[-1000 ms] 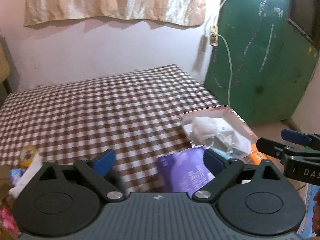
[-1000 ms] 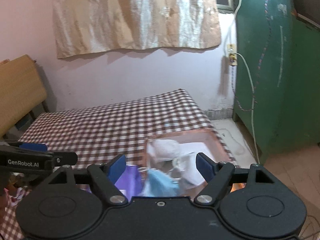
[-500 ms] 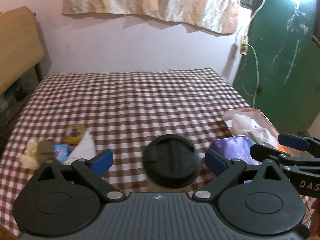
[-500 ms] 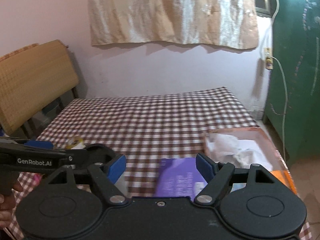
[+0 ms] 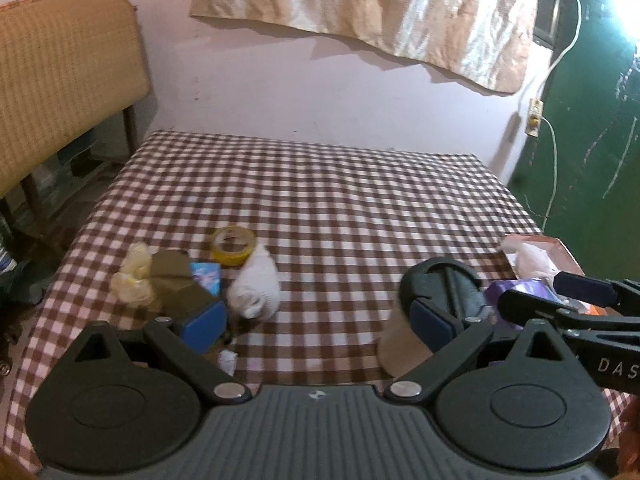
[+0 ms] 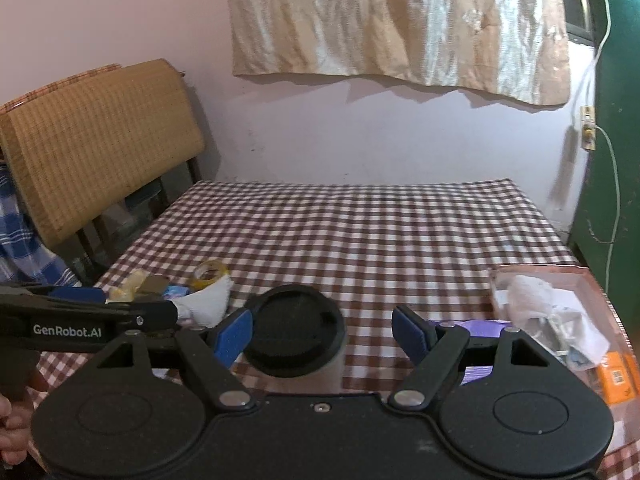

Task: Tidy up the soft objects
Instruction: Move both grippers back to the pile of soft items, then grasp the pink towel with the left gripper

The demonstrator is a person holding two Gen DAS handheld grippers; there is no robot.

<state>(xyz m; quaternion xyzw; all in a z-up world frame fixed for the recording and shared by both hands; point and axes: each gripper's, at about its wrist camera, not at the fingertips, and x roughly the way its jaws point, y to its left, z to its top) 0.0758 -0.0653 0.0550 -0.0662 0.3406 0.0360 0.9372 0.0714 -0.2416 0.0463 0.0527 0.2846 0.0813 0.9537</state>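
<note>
Your left gripper hangs over the near edge of the checked table, jaws wide apart w/ nothing between them. Right gripper is likewise spread wide, nothing clamped; a black-lidded cup stands upright on the cloth past its pads, closer to the left pad.

Soft stuff sits in two spots. On your left: a white sock, long axis running roughly away from you, bunched end toward you, far tip just beside the yellow tape roll. Next to it are a pale yellow soft lump, a brown block and a small blue packet, all close together; can't tell which touch.

On your right, at the table edge: a pinkish tray w/ white cloth in it, plus more crumpled white pieces toward the near end. A purple packet lies flat just left of the tray, partly hidden behind the right finger; its long axis can't be made out.
</note>
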